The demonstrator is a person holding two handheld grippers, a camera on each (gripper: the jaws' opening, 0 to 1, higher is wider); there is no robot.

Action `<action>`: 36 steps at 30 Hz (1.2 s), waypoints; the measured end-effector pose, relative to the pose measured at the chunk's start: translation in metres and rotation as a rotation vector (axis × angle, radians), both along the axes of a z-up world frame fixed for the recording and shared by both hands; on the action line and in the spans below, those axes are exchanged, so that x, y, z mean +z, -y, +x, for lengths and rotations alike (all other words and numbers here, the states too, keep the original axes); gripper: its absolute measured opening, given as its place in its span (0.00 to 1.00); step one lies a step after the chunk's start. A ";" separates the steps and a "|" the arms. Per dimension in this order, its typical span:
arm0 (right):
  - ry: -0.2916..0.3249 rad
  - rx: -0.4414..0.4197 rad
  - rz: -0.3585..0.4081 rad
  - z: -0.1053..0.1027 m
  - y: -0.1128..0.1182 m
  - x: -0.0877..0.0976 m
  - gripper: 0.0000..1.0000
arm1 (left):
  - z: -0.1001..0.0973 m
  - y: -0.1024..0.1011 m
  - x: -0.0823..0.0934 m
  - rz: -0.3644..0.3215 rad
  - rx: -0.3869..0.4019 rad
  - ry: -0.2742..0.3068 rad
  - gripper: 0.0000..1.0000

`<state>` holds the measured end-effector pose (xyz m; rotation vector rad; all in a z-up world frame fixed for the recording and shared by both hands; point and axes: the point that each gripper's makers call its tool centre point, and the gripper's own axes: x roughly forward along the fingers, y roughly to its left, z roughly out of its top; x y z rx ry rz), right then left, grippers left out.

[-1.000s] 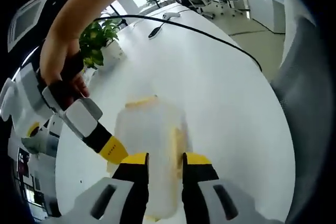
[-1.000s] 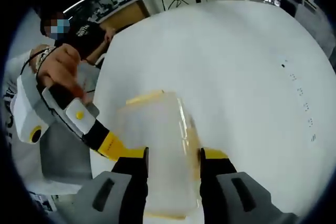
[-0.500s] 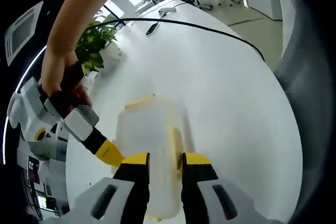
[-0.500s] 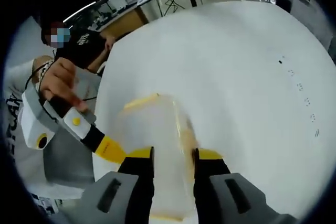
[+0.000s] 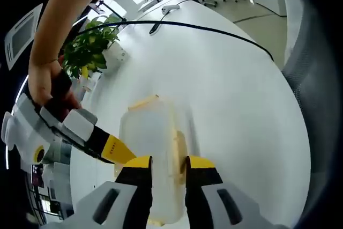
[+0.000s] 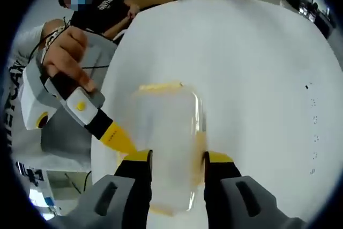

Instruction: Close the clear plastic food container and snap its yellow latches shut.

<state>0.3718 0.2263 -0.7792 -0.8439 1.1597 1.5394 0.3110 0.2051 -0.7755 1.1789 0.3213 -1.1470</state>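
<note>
A wide white table (image 5: 236, 95) carries the clear plastic food container (image 5: 153, 154), lid down, near its close edge, where both tools can reach it from opposite ends. The left gripper (image 5: 168, 167) meets it with jaws set narrowly apart astride a yellow latch (image 5: 177, 151), seemingly to press it home; whether they pinch it is unclear. The right gripper (image 6: 176, 160) stands with jaws spread across the container's width, probably steadying it. A potted plant (image 5: 88, 52) and black cable (image 5: 214, 30) lie well apart.

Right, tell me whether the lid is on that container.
On: the lid lies flat across the clear container. Whether the yellow latches are snapped, cannot tell.
</note>
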 end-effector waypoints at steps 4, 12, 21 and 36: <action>0.018 0.031 -0.050 0.000 -0.001 -0.002 0.32 | 0.000 0.000 -0.002 0.007 -0.003 0.005 0.16; 0.008 0.026 -0.043 0.001 0.000 -0.004 0.28 | -0.001 0.000 -0.003 0.020 0.001 0.013 0.16; 0.012 0.002 -0.019 0.007 -0.005 -0.002 0.31 | 0.000 0.001 -0.003 0.039 0.003 0.033 0.17; 0.220 -0.099 0.077 0.010 0.020 0.014 0.42 | -0.005 -0.008 0.017 -0.123 0.077 -0.061 0.53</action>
